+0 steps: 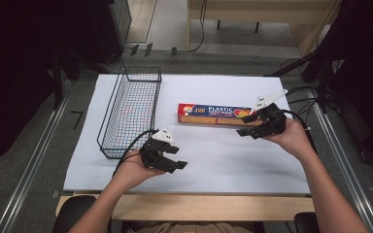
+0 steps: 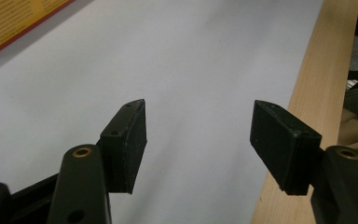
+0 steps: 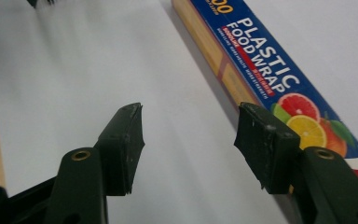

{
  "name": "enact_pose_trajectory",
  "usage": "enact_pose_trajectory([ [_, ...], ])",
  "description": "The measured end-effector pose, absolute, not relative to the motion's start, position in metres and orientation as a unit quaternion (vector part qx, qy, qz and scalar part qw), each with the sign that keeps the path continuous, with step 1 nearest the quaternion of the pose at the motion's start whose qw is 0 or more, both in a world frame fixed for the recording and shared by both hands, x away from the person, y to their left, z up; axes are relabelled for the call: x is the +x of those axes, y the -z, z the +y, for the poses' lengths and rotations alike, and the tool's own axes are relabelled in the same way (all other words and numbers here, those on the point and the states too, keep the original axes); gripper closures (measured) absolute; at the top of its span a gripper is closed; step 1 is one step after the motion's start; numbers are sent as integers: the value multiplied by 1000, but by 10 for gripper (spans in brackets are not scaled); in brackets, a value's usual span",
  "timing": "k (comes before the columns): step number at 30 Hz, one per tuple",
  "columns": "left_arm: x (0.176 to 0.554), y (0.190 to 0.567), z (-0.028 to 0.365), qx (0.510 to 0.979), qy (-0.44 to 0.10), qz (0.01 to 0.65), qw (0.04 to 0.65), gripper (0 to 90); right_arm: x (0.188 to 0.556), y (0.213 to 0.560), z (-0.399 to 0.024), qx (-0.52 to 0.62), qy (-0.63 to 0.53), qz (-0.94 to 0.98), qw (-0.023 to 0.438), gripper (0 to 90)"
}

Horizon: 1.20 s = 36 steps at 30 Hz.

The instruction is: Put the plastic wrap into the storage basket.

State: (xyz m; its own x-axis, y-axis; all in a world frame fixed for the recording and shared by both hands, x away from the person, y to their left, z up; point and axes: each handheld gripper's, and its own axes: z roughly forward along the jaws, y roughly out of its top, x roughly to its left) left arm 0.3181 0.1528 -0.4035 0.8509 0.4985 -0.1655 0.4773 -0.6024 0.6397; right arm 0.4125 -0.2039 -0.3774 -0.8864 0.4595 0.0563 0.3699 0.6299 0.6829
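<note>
A long blue and red box of plastic food wrap [image 1: 213,114] lies flat on the white table top, right of a black wire basket [image 1: 132,109]. My right gripper [image 1: 249,130] hovers at the box's right end, jaws open and empty; in the right gripper view the box [image 3: 265,70] runs along the right jaw's outer side, and nothing lies between the fingertips [image 3: 126,133]. My left gripper [image 1: 177,165] is held near the front of the table, below the basket's near corner, open with only bare white surface between its jaws [image 2: 198,140]. A corner of the box [image 2: 14,21] sits far off.
The white sheet [image 1: 213,155] covers the table, with a wooden front edge [image 1: 194,206] [image 2: 307,102] close to the left gripper. The wire basket holds nothing that I can make out. Metal rails run along both table sides.
</note>
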Motion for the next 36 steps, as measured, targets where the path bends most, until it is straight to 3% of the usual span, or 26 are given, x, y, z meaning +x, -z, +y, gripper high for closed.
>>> enact_pose_trajectory([
  [16, 319, 405, 150, 899, -11, 265, 349, 371, 466, 381, -210, 206, -335, 917, 66, 371],
  [36, 318, 408, 148, 904, -8, 253, 345, 371, 513, 423, -207, 208, -309, 927, 55, 264],
])
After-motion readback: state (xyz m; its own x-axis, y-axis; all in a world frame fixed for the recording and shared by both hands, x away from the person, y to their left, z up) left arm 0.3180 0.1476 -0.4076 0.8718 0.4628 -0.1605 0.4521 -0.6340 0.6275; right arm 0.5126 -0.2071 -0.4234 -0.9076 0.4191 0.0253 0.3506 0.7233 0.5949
